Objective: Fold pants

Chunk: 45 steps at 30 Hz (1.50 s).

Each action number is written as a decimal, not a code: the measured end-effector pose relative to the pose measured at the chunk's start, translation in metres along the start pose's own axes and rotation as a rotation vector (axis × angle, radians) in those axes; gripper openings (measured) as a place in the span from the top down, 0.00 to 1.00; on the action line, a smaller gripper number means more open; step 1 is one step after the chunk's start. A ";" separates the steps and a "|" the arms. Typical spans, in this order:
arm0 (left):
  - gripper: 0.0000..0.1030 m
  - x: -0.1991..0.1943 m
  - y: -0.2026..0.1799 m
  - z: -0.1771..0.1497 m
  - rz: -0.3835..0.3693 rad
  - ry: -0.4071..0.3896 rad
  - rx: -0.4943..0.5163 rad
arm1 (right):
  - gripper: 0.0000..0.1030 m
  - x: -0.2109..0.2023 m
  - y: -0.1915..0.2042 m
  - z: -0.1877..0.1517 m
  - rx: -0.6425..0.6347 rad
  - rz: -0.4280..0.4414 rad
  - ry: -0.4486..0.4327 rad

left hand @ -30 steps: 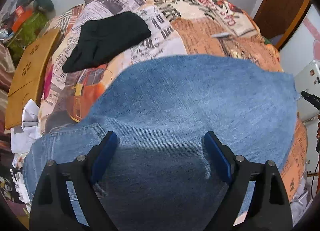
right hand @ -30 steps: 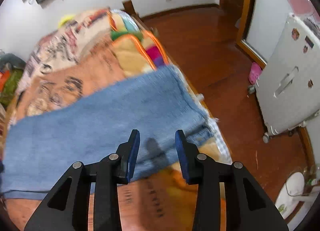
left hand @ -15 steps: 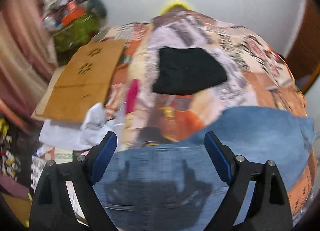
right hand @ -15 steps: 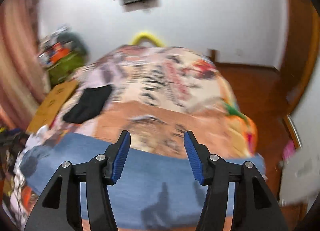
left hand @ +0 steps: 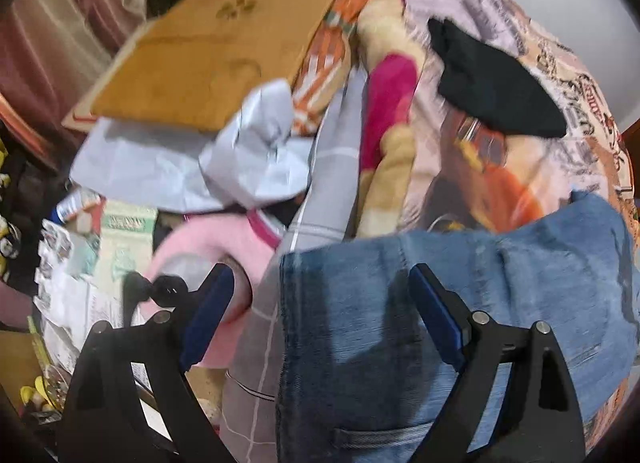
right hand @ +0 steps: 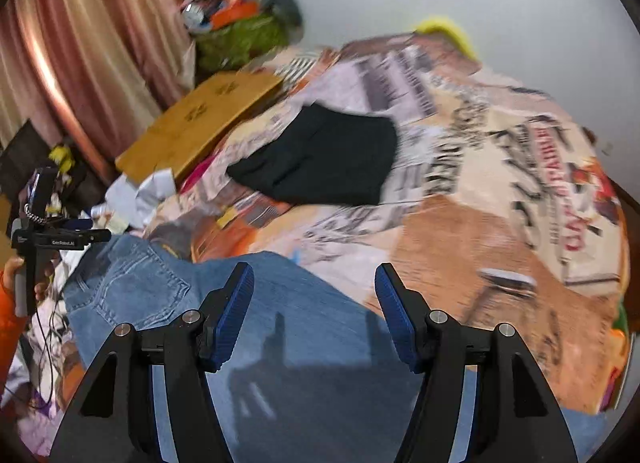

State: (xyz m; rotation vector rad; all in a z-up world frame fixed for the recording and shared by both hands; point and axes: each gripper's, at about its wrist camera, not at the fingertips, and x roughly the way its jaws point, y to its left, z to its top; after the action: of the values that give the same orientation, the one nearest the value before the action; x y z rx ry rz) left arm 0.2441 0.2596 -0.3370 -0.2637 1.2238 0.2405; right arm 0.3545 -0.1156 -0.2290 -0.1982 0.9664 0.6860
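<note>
Jeans (right hand: 288, 343): lying spread across the near side of the bed, on the printed bedspread (right hand: 500, 199); the waistband end with its back pocket is sitting at the bed's left edge, and the legs are running off toward the right.
Left gripper (left hand: 320, 317): hovering over the waistband end with its blue pads standing wide apart, gripping nothing; one pad is hanging out past the denim edge, above the clutter beside the bed.
Right gripper (right hand: 314, 311): hovering above the middle of the denim, jaws likewise parted and empty, casting a shadow onto the cloth.
Step in hand: judging by the poses, both tongs are lining up for a first grasp; no fold is showing yet.
Black garment (right hand: 320, 155): lying farther back on the bedspread, well apart from the jeans.
Bedside clutter: crumpled grey paper (left hand: 248, 151), a pink item (left hand: 208, 247) and a wooden board (left hand: 208, 51) are crowding the floor side.
Risk at the edge: the left gripper, closing where it is hanging now, is likely catching only a thin strip of waistband or nothing, letting the heavy denim slide off toward the clutter.
Risk in the middle: the right gripper, pinching a single layer, is liable to bunch the cloth and skew the fold.
</note>
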 end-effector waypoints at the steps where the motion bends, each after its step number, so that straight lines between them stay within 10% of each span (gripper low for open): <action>1: 0.13 0.005 0.002 -0.004 -0.025 0.005 -0.003 | 0.43 0.011 0.003 0.002 -0.004 0.009 0.021; 10: 0.29 0.024 0.011 -0.014 -0.217 0.023 -0.064 | 0.43 0.084 0.033 0.002 -0.115 0.052 0.189; 15: 0.51 0.013 -0.003 -0.020 -0.210 -0.021 -0.022 | 0.64 0.083 0.045 -0.002 -0.206 0.007 0.153; 17: 0.62 0.009 -0.009 -0.023 -0.190 -0.040 0.004 | 0.90 0.082 0.045 -0.003 -0.216 -0.030 0.129; 20: 0.69 0.001 -0.026 -0.029 -0.094 -0.092 0.076 | 0.92 0.080 0.043 -0.002 -0.215 -0.027 0.118; 25: 0.69 -0.005 -0.042 -0.047 0.076 -0.161 0.174 | 0.95 0.080 0.048 -0.003 -0.248 -0.062 0.094; 36: 0.54 -0.019 -0.027 -0.045 0.092 -0.124 0.120 | 0.94 0.064 0.045 -0.004 -0.199 -0.080 0.149; 45: 0.30 -0.083 -0.014 -0.069 0.025 -0.171 0.078 | 0.60 -0.046 0.038 -0.033 -0.119 -0.050 -0.016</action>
State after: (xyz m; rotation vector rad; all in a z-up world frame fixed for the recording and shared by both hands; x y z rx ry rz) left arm 0.1607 0.2206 -0.2796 -0.1567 1.0649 0.2314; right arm 0.2916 -0.1214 -0.2053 -0.3198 0.9035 0.6983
